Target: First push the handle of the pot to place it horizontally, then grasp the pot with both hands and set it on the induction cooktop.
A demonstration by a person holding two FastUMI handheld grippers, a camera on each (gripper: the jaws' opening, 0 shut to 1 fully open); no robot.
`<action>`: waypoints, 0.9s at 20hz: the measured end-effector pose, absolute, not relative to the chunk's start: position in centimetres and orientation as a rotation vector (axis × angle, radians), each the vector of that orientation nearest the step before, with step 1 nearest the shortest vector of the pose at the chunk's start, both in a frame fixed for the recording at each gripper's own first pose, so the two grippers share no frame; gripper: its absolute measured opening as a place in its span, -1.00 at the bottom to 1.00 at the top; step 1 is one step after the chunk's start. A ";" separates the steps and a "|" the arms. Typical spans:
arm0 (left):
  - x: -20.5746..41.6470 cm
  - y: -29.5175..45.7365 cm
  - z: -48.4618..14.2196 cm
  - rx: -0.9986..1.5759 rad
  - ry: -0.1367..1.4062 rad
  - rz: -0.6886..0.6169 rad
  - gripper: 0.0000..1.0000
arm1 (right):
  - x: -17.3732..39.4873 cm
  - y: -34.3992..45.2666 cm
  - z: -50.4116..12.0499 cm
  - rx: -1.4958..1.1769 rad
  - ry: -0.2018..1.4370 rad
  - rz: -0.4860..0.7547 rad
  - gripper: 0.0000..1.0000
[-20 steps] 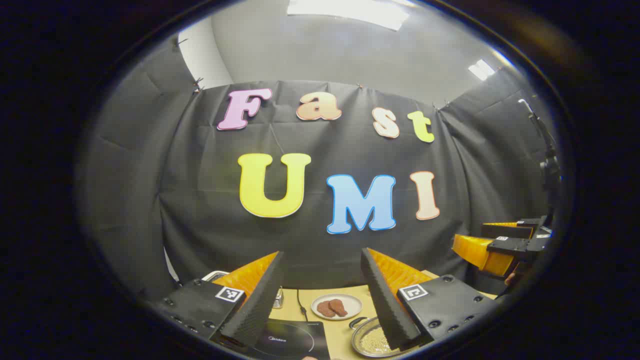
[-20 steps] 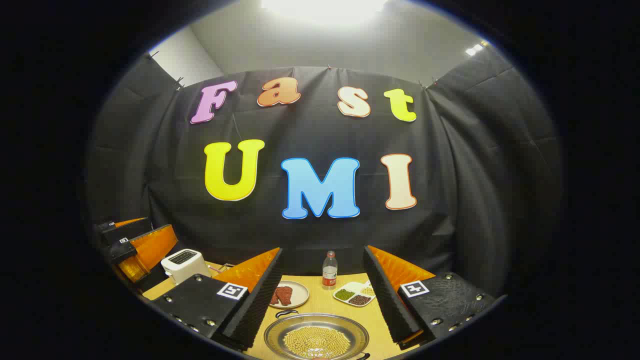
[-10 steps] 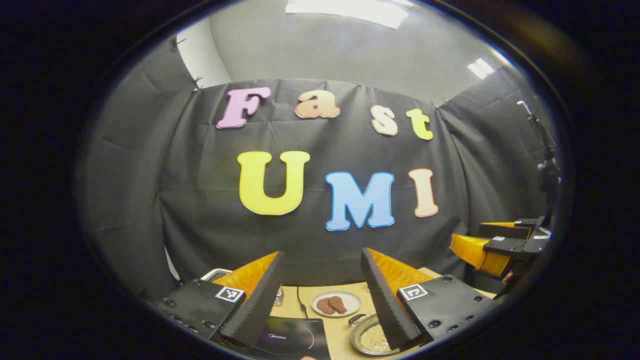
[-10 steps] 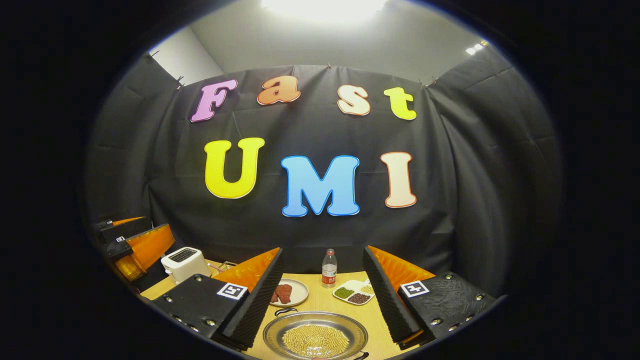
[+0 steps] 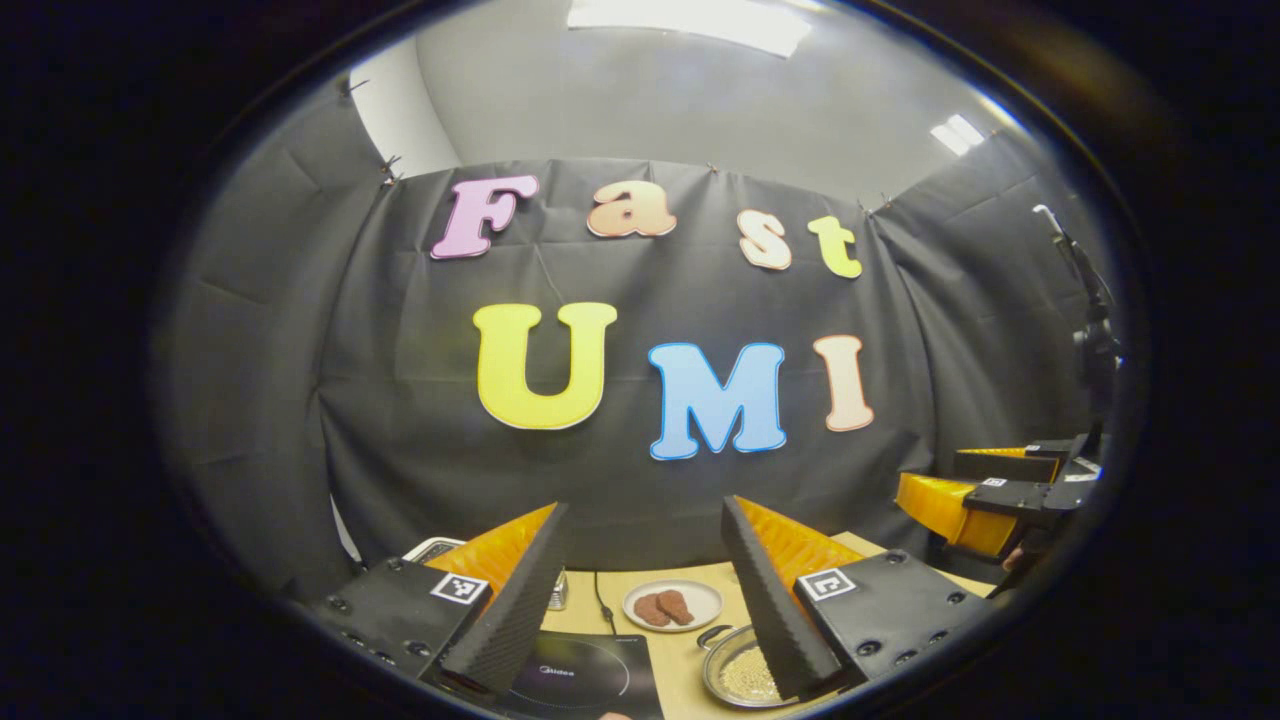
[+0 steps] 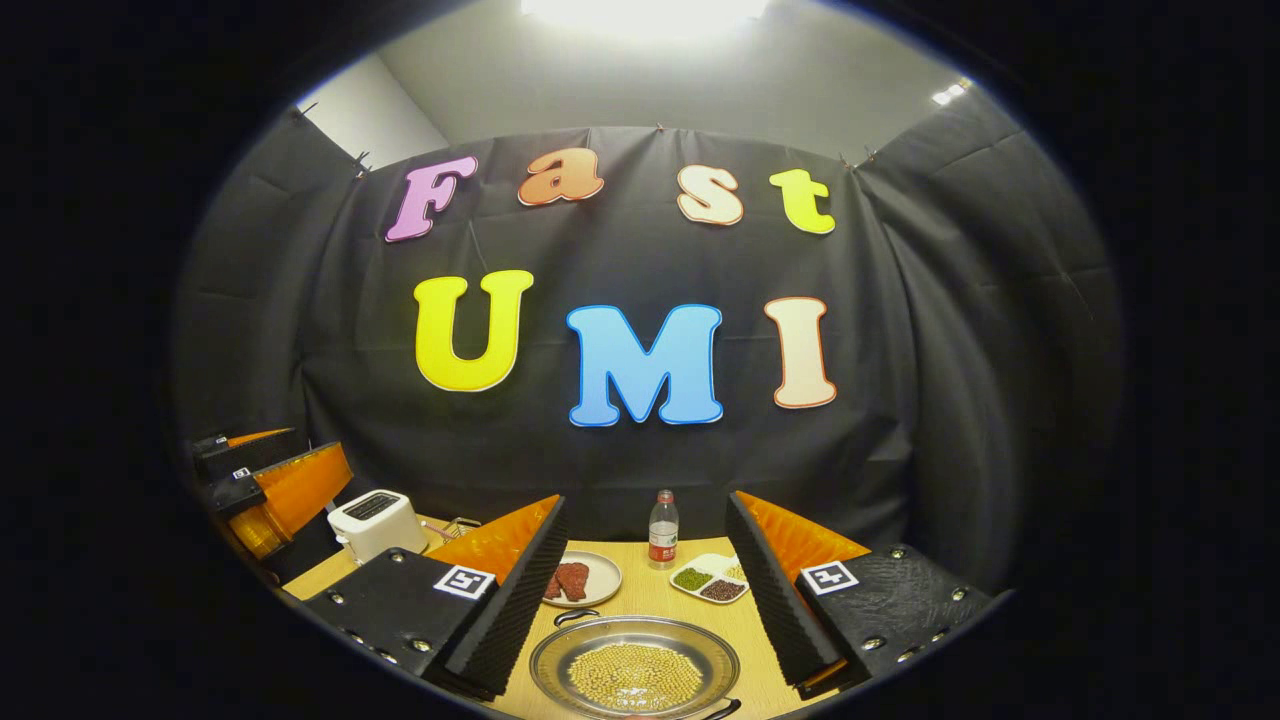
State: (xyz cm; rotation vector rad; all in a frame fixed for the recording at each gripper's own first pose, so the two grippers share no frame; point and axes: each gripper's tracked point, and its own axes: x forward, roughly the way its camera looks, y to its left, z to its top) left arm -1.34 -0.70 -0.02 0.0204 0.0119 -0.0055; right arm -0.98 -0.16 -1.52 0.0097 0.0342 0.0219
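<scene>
Item 1, left gripper (image 5: 645,600): you hold it above the table (image 5: 680,650) with the jaws spread wide and nothing between them. It points between the cooktop and the pot.

Item 2, right gripper (image 6: 645,600): also held high, jaws wide apart and empty, aimed straight over the pot. In the left gripper view it shows off to the right (image 5: 985,495), well clear of the table.

Item 3, pot (image 6: 635,675): a shallow metal pan holding pale round grains, resting on the table. One loop handle (image 6: 575,618) sits at its far-left rim and another at the near-right rim, so the handles lie on a diagonal, not level across you.

Item 4, induction cooktop (image 5: 585,680): a dark flat slab, bare on top, just to the left of the pot (image 5: 745,675) and apart from it.

Progress, as a judgement: nothing of the task appears done. You have yet to push a handle round, grip both sides and lift the pot across.

Surroundings:
- plate with brown meat pieces (image 6: 580,578), just behind the pot
- divided dish of beans (image 6: 712,582), behind and right
- water bottle (image 6: 662,528), at the back
- white toaster (image 6: 378,522), far left
- a cord (image 5: 603,605) running back from the cooktop

Obstructions: none lies between pot and cooktop; mind the plate when you swing the far handle.
</scene>
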 end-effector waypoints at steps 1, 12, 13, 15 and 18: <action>-1.2 -0.8 -0.2 0.025 0.015 -0.005 0.90 | -1.0 -0.2 -1.8 0.010 0.040 0.024 0.91; -0.1 -1.7 -2.8 0.027 0.074 -0.016 0.94 | -1.4 -1.1 -10.8 0.014 0.298 0.082 0.92; 0.0 -1.7 -3.3 0.029 0.082 -0.015 0.94 | -1.6 -1.2 -12.0 0.006 0.322 0.088 0.92; 0.2 -1.9 -3.8 0.023 0.103 -0.015 0.94 | -2.0 -1.3 -14.1 -0.009 0.369 0.106 0.92; 0.5 -2.0 -4.4 0.016 0.112 -0.013 0.90 | -2.7 -1.4 -17.7 -0.020 0.459 0.133 0.92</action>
